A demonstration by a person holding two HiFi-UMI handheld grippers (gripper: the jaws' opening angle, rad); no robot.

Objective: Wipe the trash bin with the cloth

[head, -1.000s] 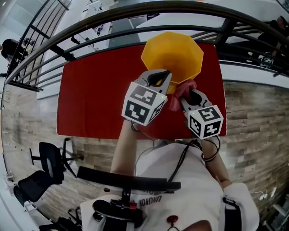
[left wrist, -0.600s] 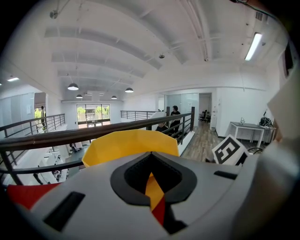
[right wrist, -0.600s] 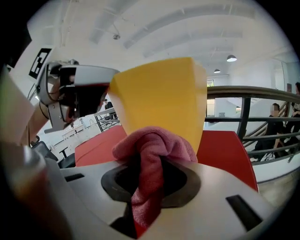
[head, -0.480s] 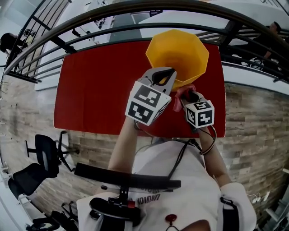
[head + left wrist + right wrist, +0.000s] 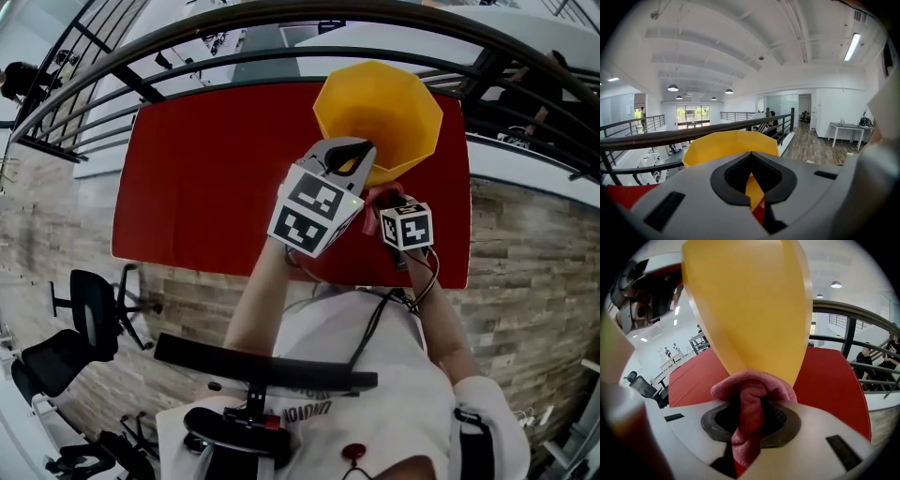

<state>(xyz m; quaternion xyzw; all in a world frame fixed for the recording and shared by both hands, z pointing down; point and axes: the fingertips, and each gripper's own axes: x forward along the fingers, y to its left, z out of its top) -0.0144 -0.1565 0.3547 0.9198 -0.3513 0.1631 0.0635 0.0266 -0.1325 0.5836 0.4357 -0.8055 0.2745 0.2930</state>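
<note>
**Nearest, lower centre of the head view.** Your two forearms rise from your white shirt (image 5: 375, 375) toward the middle of the frame, so both tools meet at the near side of the work.

**Left gripper (image 5: 347, 159).** It sits at frame centre and is closed on the near rim of the yellow trash bin (image 5: 380, 108). In the left gripper view (image 5: 752, 185) a thin edge of yellow wall is pinched between the jaws, and the rest of the rim (image 5: 731, 143) rises behind them. You probably hold it this way as an anchor, since a light plastic bin would slide or tip under a wiping push.

**Right gripper (image 5: 388, 202).** It lies just right of the left one, with its jaws clamped on a bunched pink cloth (image 5: 376, 194). In the right gripper view (image 5: 749, 425) the cloth (image 5: 754, 385) bulges out ahead of the jaws and touches the bin's outer wall (image 5: 745, 310) low on its near side. Letting the wad stand proud likely means soft fabric, not hard jaw, meets the plastic.

**Bin.** It occupies the upper right of the head view with its open mouth facing up. No view shows whether its base rests on the surface.

**Red surface (image 5: 206, 178).** It spreads left of the bin across the middle of the frame, bare where it shows.

**Farthest.** A dark railing (image 5: 234, 23) curves across the top of the frame, behind the bin.
</note>
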